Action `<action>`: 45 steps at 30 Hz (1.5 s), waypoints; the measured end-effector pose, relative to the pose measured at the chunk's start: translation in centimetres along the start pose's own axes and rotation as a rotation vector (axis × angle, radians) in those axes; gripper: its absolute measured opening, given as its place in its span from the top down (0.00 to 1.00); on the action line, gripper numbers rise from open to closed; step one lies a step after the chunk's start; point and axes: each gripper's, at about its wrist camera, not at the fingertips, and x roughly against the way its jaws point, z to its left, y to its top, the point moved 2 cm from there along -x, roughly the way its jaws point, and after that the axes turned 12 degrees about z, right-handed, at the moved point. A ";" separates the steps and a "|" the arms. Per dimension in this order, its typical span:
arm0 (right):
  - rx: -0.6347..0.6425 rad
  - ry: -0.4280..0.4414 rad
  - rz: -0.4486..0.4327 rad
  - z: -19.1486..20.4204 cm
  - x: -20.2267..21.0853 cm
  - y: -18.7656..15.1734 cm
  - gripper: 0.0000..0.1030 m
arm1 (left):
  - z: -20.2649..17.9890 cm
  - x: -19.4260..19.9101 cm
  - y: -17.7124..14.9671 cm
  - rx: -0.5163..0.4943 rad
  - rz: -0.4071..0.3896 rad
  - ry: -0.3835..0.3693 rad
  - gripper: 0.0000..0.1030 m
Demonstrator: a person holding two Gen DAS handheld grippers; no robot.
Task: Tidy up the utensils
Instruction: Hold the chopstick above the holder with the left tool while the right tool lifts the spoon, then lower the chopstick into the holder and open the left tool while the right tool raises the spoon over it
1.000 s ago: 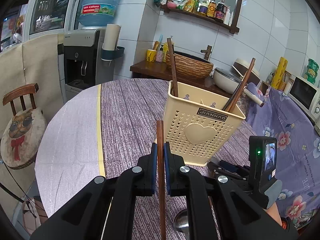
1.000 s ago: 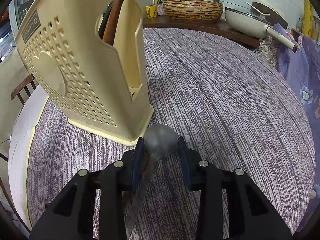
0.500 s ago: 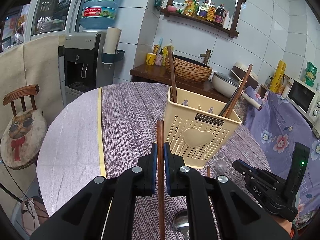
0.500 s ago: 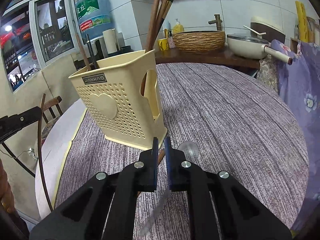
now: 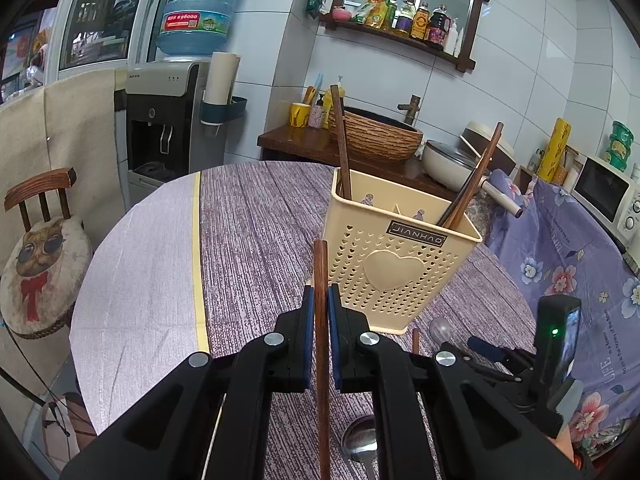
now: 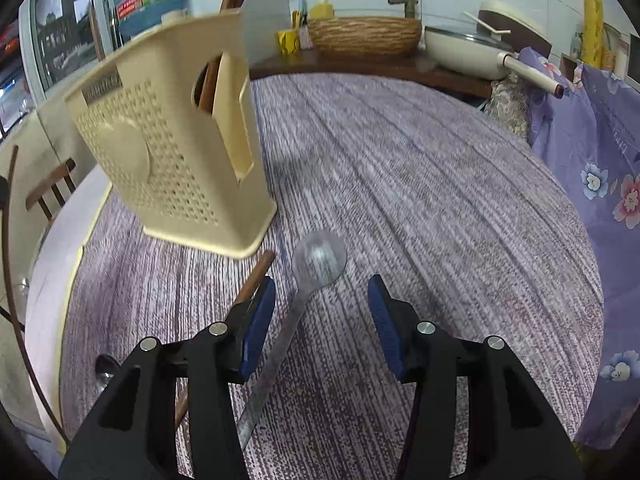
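Observation:
A cream perforated utensil holder (image 5: 400, 272) stands on the round table and holds several wooden chopsticks. My left gripper (image 5: 319, 308) is shut on a brown wooden chopstick (image 5: 320, 264) that points up in front of the holder. In the right wrist view the holder (image 6: 172, 152) is at the upper left. My right gripper (image 6: 322, 304) has its jaws opening. A metal spoon (image 6: 318, 260) lies on the cloth with its handle running between the blue pads (image 6: 260, 320), which do not touch it. A loose wooden chopstick (image 6: 256, 276) lies beside the left pad.
A second metal spoon (image 5: 360, 440) lies near the table's front edge, below my left gripper. The table carries a purple striped cloth (image 6: 400, 180). A wooden chair (image 5: 40, 200) stands at the left, and a flowered purple cover (image 5: 560, 248) lies at the right. A pan (image 6: 464, 52) sits on the far counter.
My right gripper was shut half a second ago and has since opened wide over the spoon's handle, closer to the table. My left gripper still holds the chopstick in the same place.

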 end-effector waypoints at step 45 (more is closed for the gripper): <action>0.081 0.199 -0.292 -0.1 12.1 -0.7 0.65 | 0.0 4.1 0.5 -0.021 -0.071 -0.064 0.93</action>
